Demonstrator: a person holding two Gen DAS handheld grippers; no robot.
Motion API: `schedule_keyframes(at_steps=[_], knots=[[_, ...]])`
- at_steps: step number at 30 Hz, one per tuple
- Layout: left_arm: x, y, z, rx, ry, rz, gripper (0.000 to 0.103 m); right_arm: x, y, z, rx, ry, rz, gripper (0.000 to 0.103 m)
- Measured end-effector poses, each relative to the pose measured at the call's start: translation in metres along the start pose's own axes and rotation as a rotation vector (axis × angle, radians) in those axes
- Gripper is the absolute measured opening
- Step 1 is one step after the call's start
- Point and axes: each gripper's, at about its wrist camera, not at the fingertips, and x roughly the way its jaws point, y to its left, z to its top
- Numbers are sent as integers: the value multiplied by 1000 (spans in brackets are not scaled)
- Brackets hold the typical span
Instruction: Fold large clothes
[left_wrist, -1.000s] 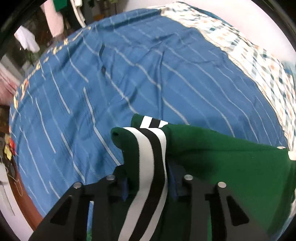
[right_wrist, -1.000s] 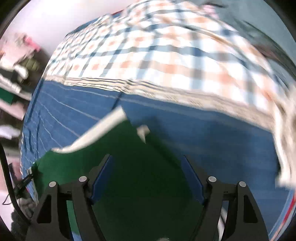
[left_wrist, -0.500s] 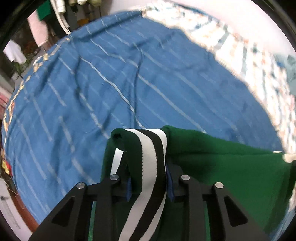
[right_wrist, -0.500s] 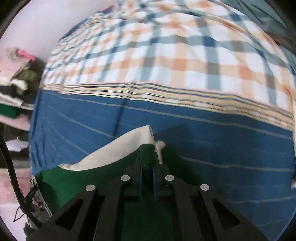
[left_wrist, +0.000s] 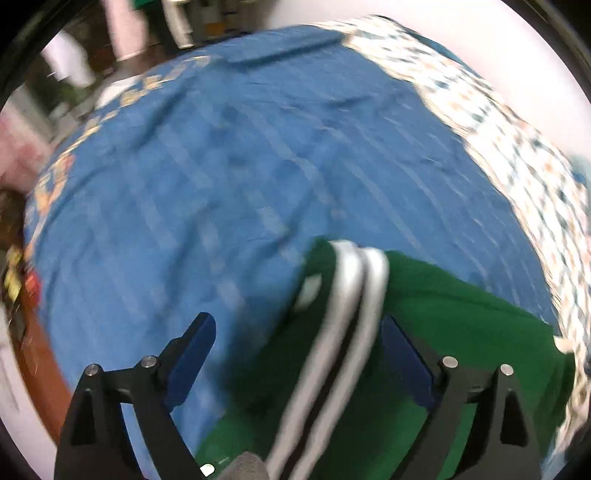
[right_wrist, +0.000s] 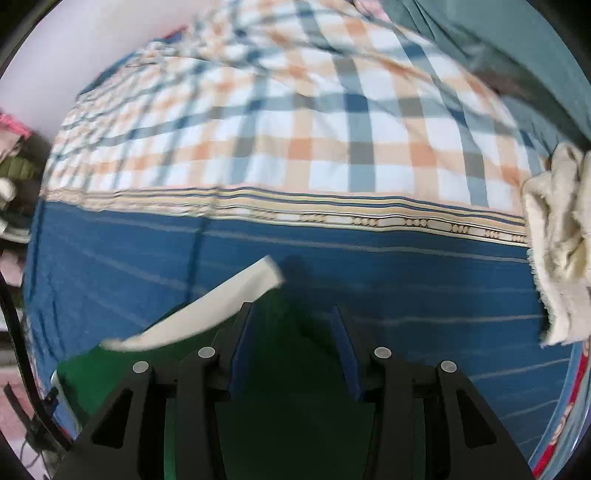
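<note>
A green garment (left_wrist: 461, 317) with a black-and-white striped band (left_wrist: 347, 302) lies on the blue striped bedsheet (left_wrist: 240, 166). My left gripper (left_wrist: 295, 332) is open, its jaws wide apart, and the striped band lies between them. In the right wrist view the same green garment (right_wrist: 295, 387) shows a white edge (right_wrist: 221, 314). My right gripper (right_wrist: 291, 321) is open, with the green cloth lying between its jaws.
A checked orange, blue and white blanket (right_wrist: 295, 129) covers the far part of the bed. A cream fluffy cloth (right_wrist: 557, 240) lies at the right. Hanging clothes and clutter (left_wrist: 122, 29) stand beyond the bed's left edge. A wooden bed edge (left_wrist: 33, 350) shows at lower left.
Both grippers were shut on the garment half a second ago and are now open. The striped band has dropped between the left jaws. Both views are blurred by motion.
</note>
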Motion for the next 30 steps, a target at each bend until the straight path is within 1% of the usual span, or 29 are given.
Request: schedule_keyframes(at_steps=[2, 3, 5, 6, 7, 9, 10, 12, 14, 16, 18, 19, 20, 21, 23, 25, 26, 27, 29, 30], knots=[[-15, 21, -15, -64, -14, 24, 92, -8, 15, -12, -37, 29, 71, 45], [-22, 29, -24, -95, -18, 30, 92, -6, 32, -22, -72, 67, 126, 45], [-35, 42, -49, -147, -16, 48, 92, 3, 61, -40, -137, 133, 188, 45], [-37, 46, -61, -161, -8, 58, 92, 13, 84, -51, -188, 171, 225, 45], [-39, 48, -74, -175, 7, 66, 92, 22, 101, -59, -226, 192, 246, 45], [-41, 51, -99, -203, 35, 81, 92, 52, 143, -76, -299, 259, 286, 45], [-40, 53, -113, -212, 48, 92, 92, 69, 159, -82, -320, 292, 294, 44], [-37, 57, -128, -221, 69, 97, 92, 110, 189, -94, -376, 356, 257, 44], [-32, 64, -145, -246, 100, 108, 92, 146, 210, -106, -445, 377, 140, 44], [-35, 70, -162, -305, 110, 80, 92, 155, 224, -108, -472, 363, 84, 45], [-37, 73, -180, -378, 130, 18, 92, 151, 233, -110, -477, 375, 28, 45], [-37, 74, -187, -414, 142, -19, 92, 145, 235, -112, -475, 368, 16, 45], [-36, 74, -195, -456, 149, -62, 92, 137, 236, -115, -478, 364, 17, 45], [-33, 73, -199, -490, 156, -100, 92, 127, 236, -121, -480, 364, 38, 45], [-18, 71, -202, -568, 167, -202, 92, 107, 231, -133, -470, 364, 93, 45], [-1, 70, -195, -644, 160, -271, 92, 91, 223, -150, -462, 370, 119, 45], [11, 71, -188, -679, 146, -323, 92, 85, 216, -158, -450, 378, 132, 45], [19, 71, -181, -694, 136, -328, 92, 84, 211, -162, -437, 387, 142, 45], [30, 68, -162, -695, 92, -305, 91, 81, 197, -171, -403, 395, 147, 45], [31, 64, -151, -679, 58, -270, 90, 81, 193, -171, -391, 399, 149, 45]])
